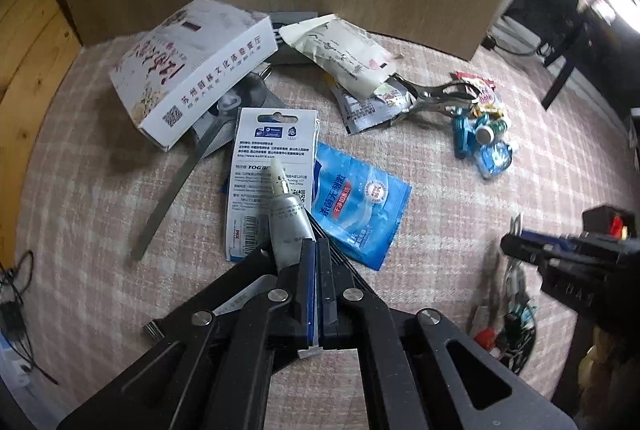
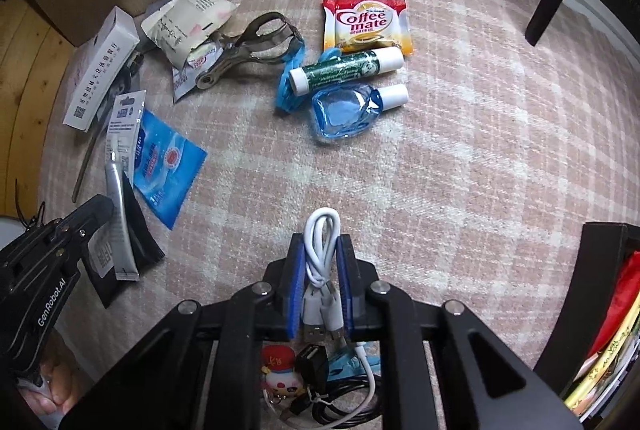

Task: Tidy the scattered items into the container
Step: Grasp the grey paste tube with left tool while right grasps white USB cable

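Coiled white USB cable (image 2: pixel 320 262) is pinched between the blue pads of the right gripper (image 2: pixel 320 270), jaws narrowed onto the bundle, loop end poking out far of the fingertips, plugs hanging near the camera. Below it a pile of black cable, a small toy keychain (image 2: pixel 280 378) and other bits is seen; whether that is the container cannot be told. A dark box edge (image 2: pixel 600 270) with packets inside is visible at the right.

Left gripper (image 1: pixel 318 258) is closed almost fully; a black thin item (image 1: pixel 340 254) seems caught at the tips, and a silver tube (image 1: pixel 286 226) lies against the left finger (held or merely beside: cannot be told from either view).

Handling, as judged: cable is light and floppy, so it should be taken mid-coil, as now, or the loops will spill. Tube is soft and slick; a grip across the flat crimped end is safer than one on the body.

Only the right view shows the Coffee mate sachet (image 2: pixel 368 24), green-label stick (image 2: pixel 346 70) and blue bottle (image 2: pixel 348 110) clearly, far-centre on the checked cloth (image 2: pixel 480 150). Only the left view shows the print on the white box (image 1: pixel 192 70) and the blue sachet (image 1: pixel 360 198).
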